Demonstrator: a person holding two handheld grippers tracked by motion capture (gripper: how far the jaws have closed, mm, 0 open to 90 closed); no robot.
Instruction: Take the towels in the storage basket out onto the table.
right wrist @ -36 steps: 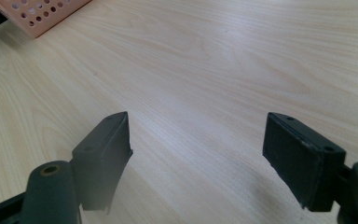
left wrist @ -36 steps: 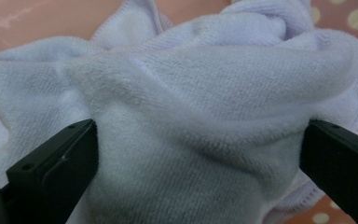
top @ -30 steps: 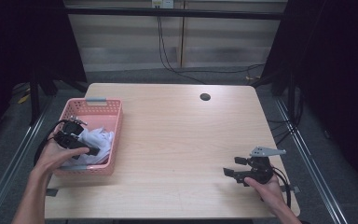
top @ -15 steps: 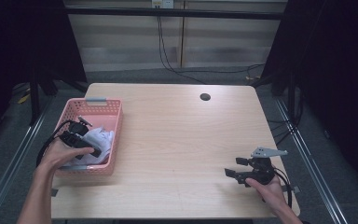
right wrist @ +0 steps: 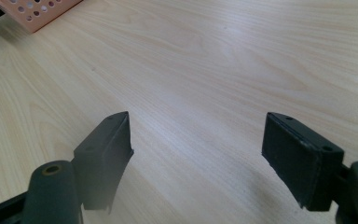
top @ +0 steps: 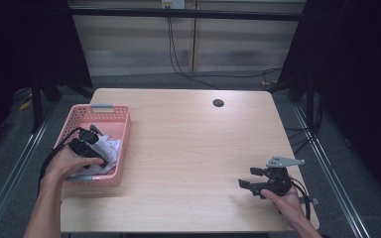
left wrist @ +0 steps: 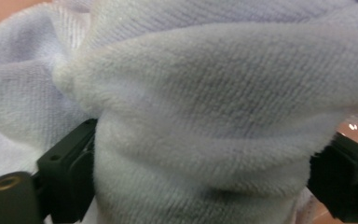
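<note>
A white terry towel (top: 108, 148) lies crumpled in a pink perforated basket (top: 125, 130) at the table's left edge. My left gripper (top: 90, 145) reaches into the basket and presses against the towel. In the left gripper view a thick fold of towel (left wrist: 214, 93) bulges between the two black jaws, which stand wide apart on either side of it; the left gripper (left wrist: 203, 186) is open. My right gripper (top: 246, 184) rests low over the table near the front right, held in a hand. Its jaws are spread, and the right gripper (right wrist: 196, 154) has only bare wood between them.
The light wooden table (top: 188, 144) has a round cable hole (top: 218, 103) near its far edge. A corner of the pink basket (right wrist: 32, 14) shows far off in the right gripper view. Metal rails and dark floor surround the table.
My left hand has pushed the gripper a little to the right, deeper into the towel in the basket. The right gripper has stayed nearly still.
</note>
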